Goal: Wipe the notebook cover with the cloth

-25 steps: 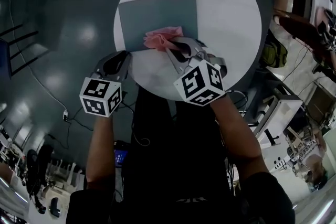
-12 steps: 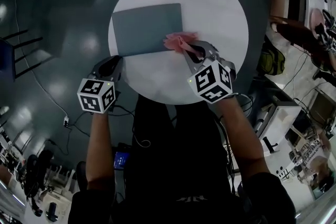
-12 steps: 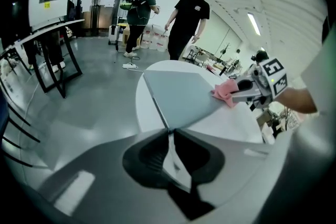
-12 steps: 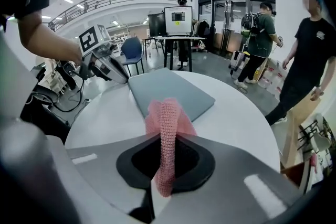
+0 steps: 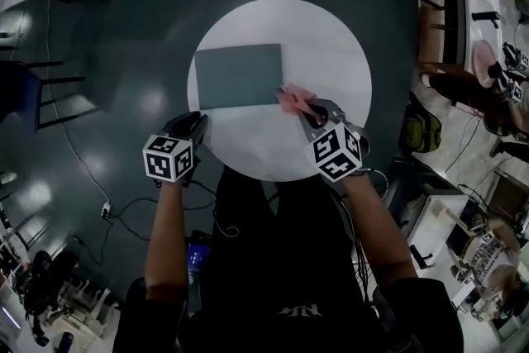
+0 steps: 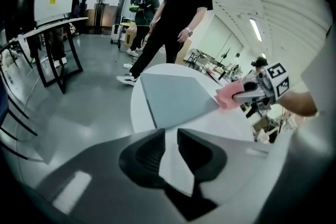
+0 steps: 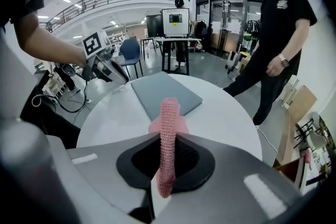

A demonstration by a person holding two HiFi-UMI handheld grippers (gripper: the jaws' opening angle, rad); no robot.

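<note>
Overhead, table: round white table (image 5: 331, 54), seen from the head view.
Notebook: grey notebook (image 5: 240, 76) lies flat and closed on the table's left half.
Cloth: pink cloth (image 5: 291, 99) sits at the notebook's near right corner, pinched in the right gripper (image 5: 307, 106).
Left gripper: left gripper (image 5: 197, 121) hangs over the table's near left rim, apart from the notebook.
Left gripper view, jaws: they have just been opening. A narrow gap stands between the pads, with bare table showing through and nothing held.
Left gripper view, beyond: notebook (image 6: 176, 99) ahead, cloth (image 6: 227, 97) touching its right corner. A person (image 6: 178, 13) stands past the table.
Right gripper view, jaws: closed on the cloth (image 7: 169, 134), which rises between the pads as a thin knitted fold, its loose end bunched on the table.
Right gripper view, beyond: notebook (image 7: 163, 89) just past the cloth, left gripper (image 7: 113, 72) at the left rim, the person (image 7: 278, 34) standing on the right.
</note>
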